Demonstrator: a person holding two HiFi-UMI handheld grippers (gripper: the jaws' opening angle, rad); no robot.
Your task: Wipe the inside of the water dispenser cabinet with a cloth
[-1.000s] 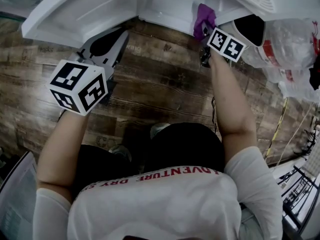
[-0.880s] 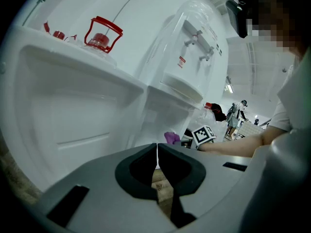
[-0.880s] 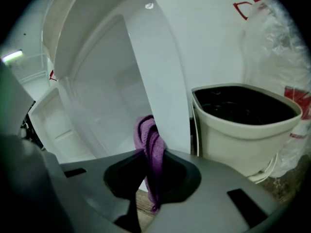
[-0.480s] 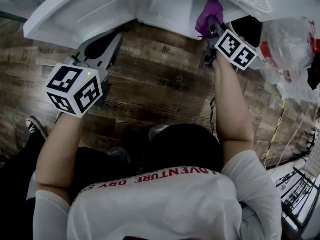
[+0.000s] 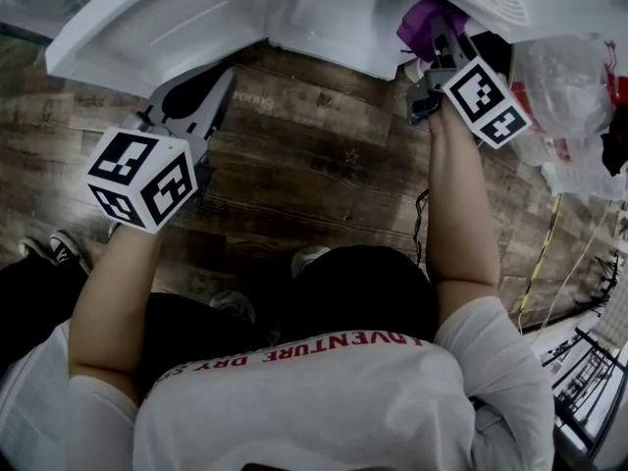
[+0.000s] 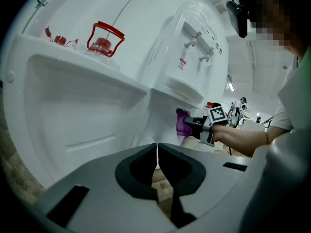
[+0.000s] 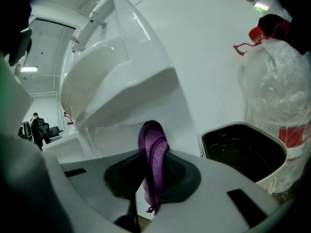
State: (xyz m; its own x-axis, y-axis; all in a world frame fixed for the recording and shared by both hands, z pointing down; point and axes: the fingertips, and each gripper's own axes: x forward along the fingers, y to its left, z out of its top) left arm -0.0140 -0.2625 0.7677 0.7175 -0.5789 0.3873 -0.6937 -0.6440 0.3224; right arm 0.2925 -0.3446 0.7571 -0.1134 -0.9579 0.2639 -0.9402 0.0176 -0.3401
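The white water dispenser (image 5: 294,8) stands at the top of the head view, with its door panel (image 5: 147,27) swung out to the left. My right gripper (image 5: 437,27) is shut on a purple cloth (image 5: 424,13) and holds it against the dispenser's lower front, at the right side. The right gripper view shows the cloth (image 7: 153,154) pinched between the jaws of the right gripper (image 7: 148,178) and hanging down. My left gripper (image 5: 226,75) hovers over the wooden floor in front of the door panel. The left gripper (image 6: 156,152) is shut and holds nothing.
A black bin with a white rim (image 7: 243,152) sits right of the dispenser. Beside it is a large water bottle wrapped in plastic (image 5: 564,86). Red-capped bottles (image 6: 104,38) stand behind the door panel. Cables (image 5: 549,253) trail on the floor at right. Another person's shoe (image 5: 59,248) shows at left.
My right gripper has carried the purple cloth to the right and further in along the dispenser's lower edge. The left gripper has drifted slightly left and stayed shut.
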